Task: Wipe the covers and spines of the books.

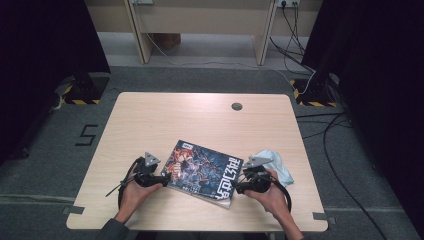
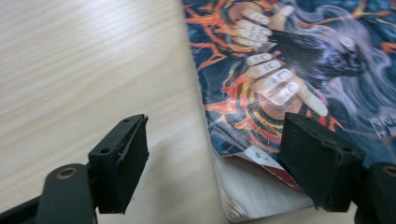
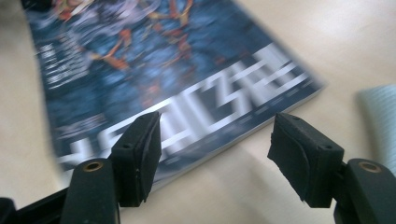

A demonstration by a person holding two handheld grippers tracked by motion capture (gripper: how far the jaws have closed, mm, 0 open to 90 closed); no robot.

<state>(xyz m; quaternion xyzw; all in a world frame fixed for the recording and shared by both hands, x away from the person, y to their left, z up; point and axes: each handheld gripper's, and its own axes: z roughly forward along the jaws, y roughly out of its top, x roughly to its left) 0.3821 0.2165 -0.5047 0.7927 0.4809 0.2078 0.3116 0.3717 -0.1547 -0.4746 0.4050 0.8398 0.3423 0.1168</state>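
The magazine (image 1: 203, 172) lies flat near the front edge of the light wooden table (image 1: 150, 120), askew, between the two grippers; its single glossy cover is dark blue with orange flame-like artwork, pale drawn hands and large white lettering; one corner curls up over white pages; one pale blue cloth (image 1: 280, 165) rests just beside it; the left gripper (image 2: 212, 161) stands apart astride that curled corner; the right gripper (image 3: 215, 154) stands apart too, gripping nothing.
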